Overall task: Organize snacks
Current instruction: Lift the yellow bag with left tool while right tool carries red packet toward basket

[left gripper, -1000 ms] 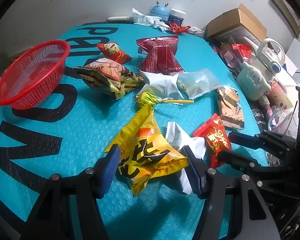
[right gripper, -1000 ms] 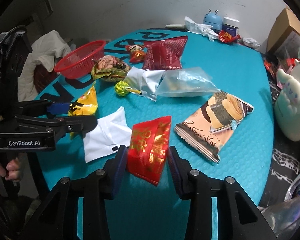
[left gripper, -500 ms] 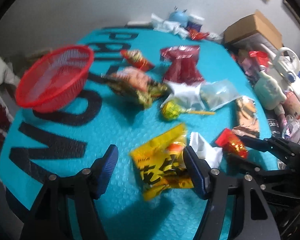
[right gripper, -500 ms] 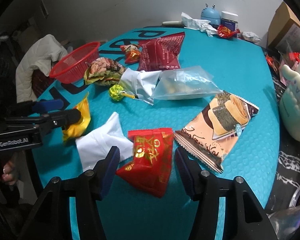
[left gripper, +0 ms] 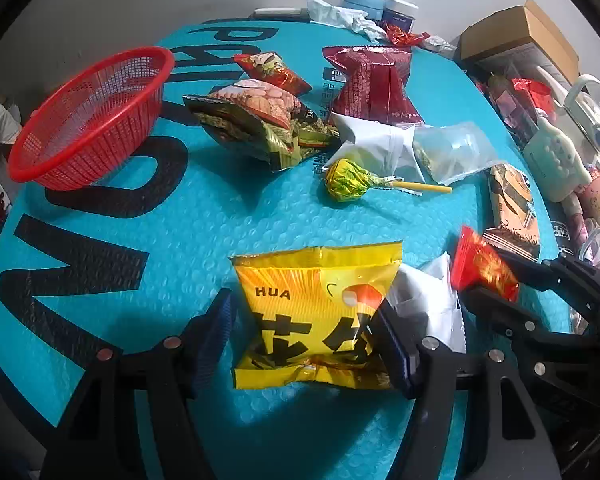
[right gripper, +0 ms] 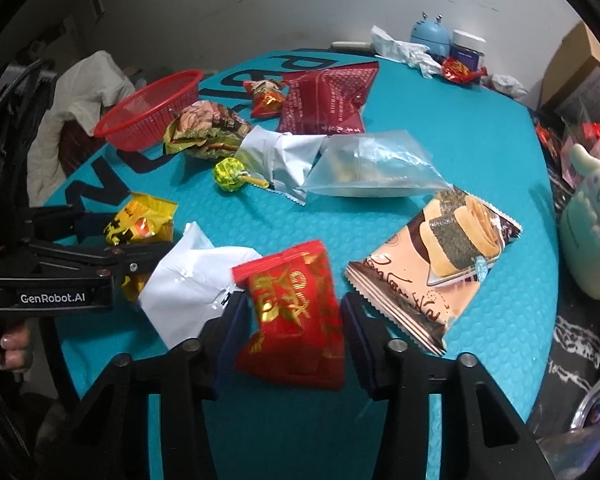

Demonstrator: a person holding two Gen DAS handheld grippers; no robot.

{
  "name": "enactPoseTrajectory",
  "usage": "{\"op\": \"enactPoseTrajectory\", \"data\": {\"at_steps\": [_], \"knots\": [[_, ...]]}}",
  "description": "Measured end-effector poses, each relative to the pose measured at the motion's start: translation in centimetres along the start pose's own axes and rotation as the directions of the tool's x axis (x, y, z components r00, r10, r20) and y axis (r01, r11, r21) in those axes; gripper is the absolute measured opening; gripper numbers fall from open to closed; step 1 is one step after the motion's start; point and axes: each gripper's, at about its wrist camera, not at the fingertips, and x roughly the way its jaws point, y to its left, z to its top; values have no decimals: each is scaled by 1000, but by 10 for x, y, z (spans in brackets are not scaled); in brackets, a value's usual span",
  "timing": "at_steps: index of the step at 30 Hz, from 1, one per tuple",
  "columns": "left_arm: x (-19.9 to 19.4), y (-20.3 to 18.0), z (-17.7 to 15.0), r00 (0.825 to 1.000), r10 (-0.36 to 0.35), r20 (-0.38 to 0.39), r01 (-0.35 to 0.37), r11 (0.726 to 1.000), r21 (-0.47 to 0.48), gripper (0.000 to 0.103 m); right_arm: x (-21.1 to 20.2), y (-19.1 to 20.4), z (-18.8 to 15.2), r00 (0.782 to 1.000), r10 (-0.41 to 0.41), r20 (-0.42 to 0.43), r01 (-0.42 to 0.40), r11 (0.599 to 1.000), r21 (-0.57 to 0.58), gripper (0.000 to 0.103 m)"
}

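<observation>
Two tools sit over the worktop [left gripper: 228,224], each spread wide astride a snack: left tool [left gripper: 306,322] around the yellow packet [left gripper: 316,316], right tool [right gripper: 291,322] around the red packet [right gripper: 296,316]. Neither grips yet; closing, then carrying to the red basket [left gripper: 88,116], likely comes next.

Black left claw [left gripper: 306,334], blue pads [left gripper: 216,332], silver screws, white GenRobot.AI lettering

We see the yellow packet [left gripper: 316,316] turned since a second ago: then a crumpled diagonal, now square-on and flat-faced between the spread fingers of our left gripper [left gripper: 306,334], right pad touching its edge. The red packet [right gripper: 296,312], earlier pinched by our right gripper [right gripper: 290,320], now sits with gaps both sides
</observation>
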Motion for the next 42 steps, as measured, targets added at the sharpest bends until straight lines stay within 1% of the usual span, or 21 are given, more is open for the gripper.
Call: {"op": "enactPoseTrajectory", "data": {"at_steps": [2, 3, 4, 5, 7, 12, 20, 30, 36, 42], "knots": [[-1, 0, -2, 1000, 2, 11, -2, 1000, 10, 64, 0, 1, 0, 1000, -4, 2, 4, 1000, -6, 42], [-2, 0, -2, 1000, 7, 17, -7, 1000, 15, 55, 0, 1, 0, 1000, -2, 4, 2, 1000, -5, 41], [-2, 0, -2, 1000, 14, 20, -14, 1000, 20, 53, 0, 0, -1, 1000, 1, 6, -1, 1000, 0, 40], [-3, 0, -2, 1000, 1, 20, -1, 1000, 19, 48, -1, -1, -1, 1000, 3, 8, -3, 1000, 6, 40], [-5, 1, -3, 1000, -21, 20, 21, 1000, 13, 47, -2, -3, -1, 1000, 11, 12, -11, 1000, 23, 40], [-10, 2, -5, 998, -51, 28, 50, 999, 11, 47, -8, -3, -1, 1000, 5, 23, -6, 999, 34, 40], [-30, 1, -9, 994, -75, 79, 73, 997, 18, 47, -25, 4, -3, 998, 8, 61, -11, 999, 39, 40], [-62, 6, -13, 984, -80, 159, 79, 997, 15, 47, -50, 19, 8, 992, -4, 130, 6, 1000, -18, 40], [-88, 14, -11, 971, -56, 231, 57, 998, 6, 47, -65, 33, 25, 983, 3, 182, 12, 997, -81, 40], [-109, 27, -2, 954, -28, 300, 32, 999, -11, 47, -76, 49, 49, 972, 38, 233, -6, 991, -137, 40]]}}
